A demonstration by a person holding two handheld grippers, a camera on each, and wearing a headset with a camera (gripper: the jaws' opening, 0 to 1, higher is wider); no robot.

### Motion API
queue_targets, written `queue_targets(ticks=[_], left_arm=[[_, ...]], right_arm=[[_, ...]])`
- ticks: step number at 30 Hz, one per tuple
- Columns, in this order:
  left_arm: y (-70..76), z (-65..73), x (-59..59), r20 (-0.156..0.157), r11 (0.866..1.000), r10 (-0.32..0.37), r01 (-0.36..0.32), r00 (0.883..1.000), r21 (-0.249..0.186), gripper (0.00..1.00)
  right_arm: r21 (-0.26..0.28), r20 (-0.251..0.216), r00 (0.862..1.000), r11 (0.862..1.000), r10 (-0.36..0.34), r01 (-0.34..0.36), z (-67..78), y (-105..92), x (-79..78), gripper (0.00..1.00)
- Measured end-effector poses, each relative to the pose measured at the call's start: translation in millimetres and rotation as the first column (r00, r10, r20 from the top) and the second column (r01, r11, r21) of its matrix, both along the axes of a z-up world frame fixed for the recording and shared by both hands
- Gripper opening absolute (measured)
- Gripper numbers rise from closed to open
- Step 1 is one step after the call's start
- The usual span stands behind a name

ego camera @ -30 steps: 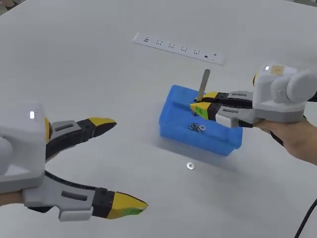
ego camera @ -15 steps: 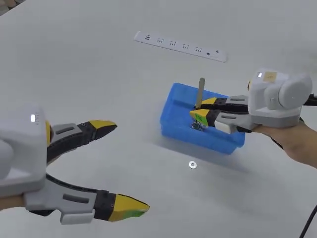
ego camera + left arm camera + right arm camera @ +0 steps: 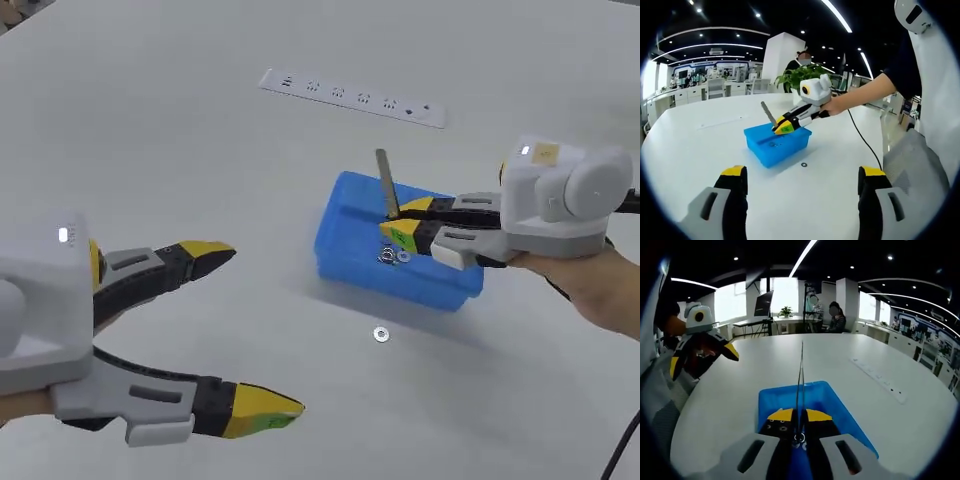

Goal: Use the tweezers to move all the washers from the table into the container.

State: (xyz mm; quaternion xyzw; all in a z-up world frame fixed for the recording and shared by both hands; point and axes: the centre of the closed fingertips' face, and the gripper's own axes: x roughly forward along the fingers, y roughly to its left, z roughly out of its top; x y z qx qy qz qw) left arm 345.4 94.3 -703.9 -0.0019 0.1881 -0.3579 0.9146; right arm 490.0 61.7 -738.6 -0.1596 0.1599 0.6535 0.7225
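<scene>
A blue container (image 3: 345, 250) sits mid-table with two washers (image 3: 393, 257) lying inside. One more washer (image 3: 381, 334) rests on the table just in front of it. My right gripper (image 3: 398, 224) hovers over the container, shut on grey tweezers (image 3: 384, 182) that stick up past the far rim. In the right gripper view the tweezers (image 3: 801, 375) run straight ahead over the container (image 3: 774, 402), with nothing visible at their tip. My left gripper (image 3: 258, 330) is open and holds nothing, at the near left; its view shows the container (image 3: 765, 147) and the loose washer (image 3: 804, 164).
A white power strip (image 3: 350, 97) lies on the table beyond the container. The white tabletop (image 3: 180, 150) spreads wide around the work. A cable trails from the right gripper at the lower right edge.
The right gripper has dropped a little toward the container, and the tweezers have tilted from leaning right to leaning left. The left gripper has stayed open in place.
</scene>
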Motion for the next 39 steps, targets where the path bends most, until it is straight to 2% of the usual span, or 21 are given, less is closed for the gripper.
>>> queue_targets(ticks=[3,5,6,8,9,10,11,13,14,17,20,24,29,36,39], left_arm=[[-0.5,5.2,17.7,0.022,1.0,-0.002,0.002,1.0,-0.001,0.95],[-2.1,12.4,36.1,0.05,1.0,0.0,0.001,0.999,-0.019,0.93],[-3.6,16.0,46.9,0.061,1.0,0.002,0.0,0.998,-0.028,0.93],[-5.9,20.5,61.2,0.077,0.999,0.003,0.0,0.997,-0.042,0.91],[-7.7,22.2,69.9,0.079,0.999,0.002,0.002,0.997,-0.053,0.91],[-8.5,22.8,72.7,0.079,0.998,0.001,0.003,0.997,-0.056,0.9],[-11.7,25.1,84.0,0.087,0.998,-0.002,0.008,0.996,-0.066,0.89],[-16.6,28.2,97.2,0.092,0.996,-0.009,0.018,0.996,-0.091,0.86],[-17.5,28.8,99.7,0.093,0.995,-0.01,0.019,0.996,-0.096,0.85],[-24.5,31.5,119.7,0.097,0.991,-0.019,0.032,0.995,-0.13,0.78],[-30.2,33.3,132.8,0.098,0.988,-0.033,0.047,0.995,-0.146,0.68],[-40.3,37.8,138.3,0.114,0.985,-0.089,0.104,0.989,-0.138,0.51],[-45.6,37.0,134.5,0.104,0.98,-0.137,0.15,0.985,-0.127,0.37],[-44.2,38.9,131.7,0.108,0.979,-0.15,0.163,0.983,-0.121,0.27],[-44.5,43.9,131.0,0.128,0.977,-0.158,0.174,0.979,-0.124,0.22]], right_arm=[[0.011,0.002,1.0,1.0,0.005,-0.006,3.0,-0.6,-0.3,0.08],[0.025,0.004,1.0,1.0,0.006,-0.006,5.3,-0.6,-0.7,0.07],[0.036,-0.01,1.0,0.999,0.004,-0.004,6.5,-0.4,-1.4,0.07],[0.036,-0.006,1.0,0.999,0.01,-0.01,6.8,-0.5,-2.6,0.07],[0.034,-0.004,1.0,0.999,0.018,-0.018,6.9,-0.7,-3.8,0.07],[0.035,-0.004,1.0,0.999,0.021,-0.021,7.0,-0.7,-4.4,0.07],[0.037,-0.002,0.999,0.999,0.033,-0.032,7.6,-0.6,-7.1,0.07],[0.038,0.002,0.999,0.998,0.049,-0.049,8.2,-0.4,-10.4,0.07],[0.039,0.002,0.999,0.998,0.051,-0.051,8.4,-0.3,-10.9,0.07],[0.048,0.006,0.998,0.997,0.062,-0.063,9.8,-0.1,-13.0,0.07],[0.052,0.005,0.998,0.996,0.07,-0.071,10.7,-0.4,-14.3,0.07],[0.054,0.001,0.997,0.996,0.077,-0.077,11.0,-2.0,-15.2,0.07],[0.059,-0.007,0.997,0.996,0.072,-0.072,10.6,-5.4,-13.9,0.07],[0.047,-0.002,0.996,0.995,0.085,-0.084,8.8,-6.6,-17.8,0.07],[0.046,-0.002,0.996,0.995,0.088,-0.088,8.5,-6.9,-18.4,0.07]])
